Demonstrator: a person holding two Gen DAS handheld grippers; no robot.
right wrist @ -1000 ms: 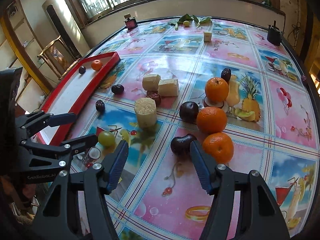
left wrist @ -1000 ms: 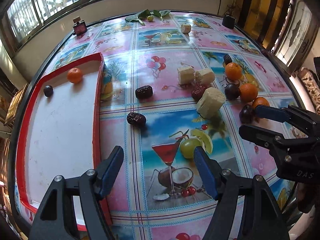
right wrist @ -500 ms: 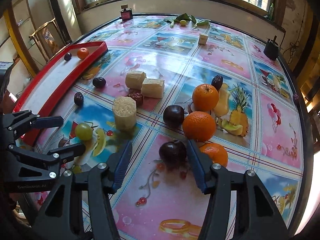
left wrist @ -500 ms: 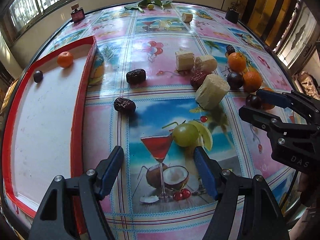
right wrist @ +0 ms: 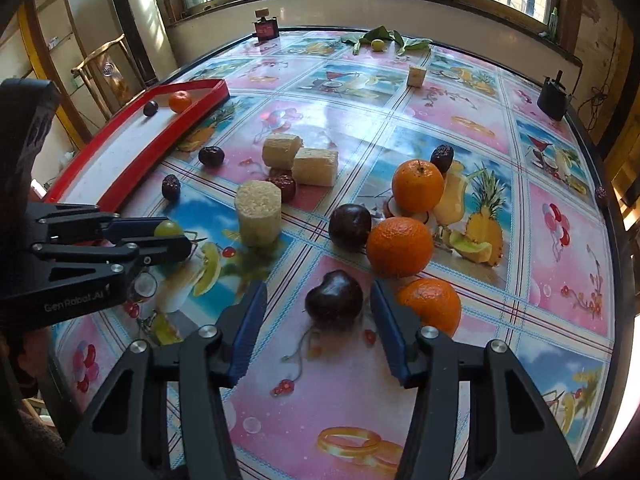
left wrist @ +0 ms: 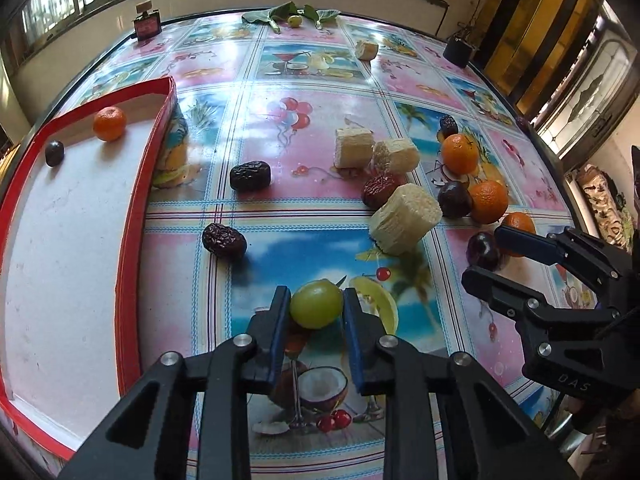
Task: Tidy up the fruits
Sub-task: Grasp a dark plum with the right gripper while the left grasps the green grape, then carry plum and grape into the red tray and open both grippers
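My left gripper [left wrist: 315, 314] is shut on a green grape [left wrist: 316, 310] low over the patterned table; the right wrist view shows that grape [right wrist: 168, 227] between its fingers. My right gripper [right wrist: 320, 316] is open, its blue fingers standing either side of a dark plum [right wrist: 334, 300] with gaps on both sides. An orange [right wrist: 430, 304] touches the right finger's outer side. The red-rimmed tray [left wrist: 132, 220] at the left holds a small orange [left wrist: 109, 123] and a dark plum [left wrist: 54, 153].
Mid-table lie two more oranges [right wrist: 418, 190], another plum [right wrist: 349, 226], several dark dates [left wrist: 224, 240] and pale sugarcane chunks [left wrist: 406, 218]. At the far edge stand a perfume bottle [left wrist: 147, 24], leaves [left wrist: 288, 14] and a black holder [left wrist: 458, 49].
My left gripper moved forward to the green grape and closed on it. My right gripper advanced until its open fingers straddle the near dark plum.
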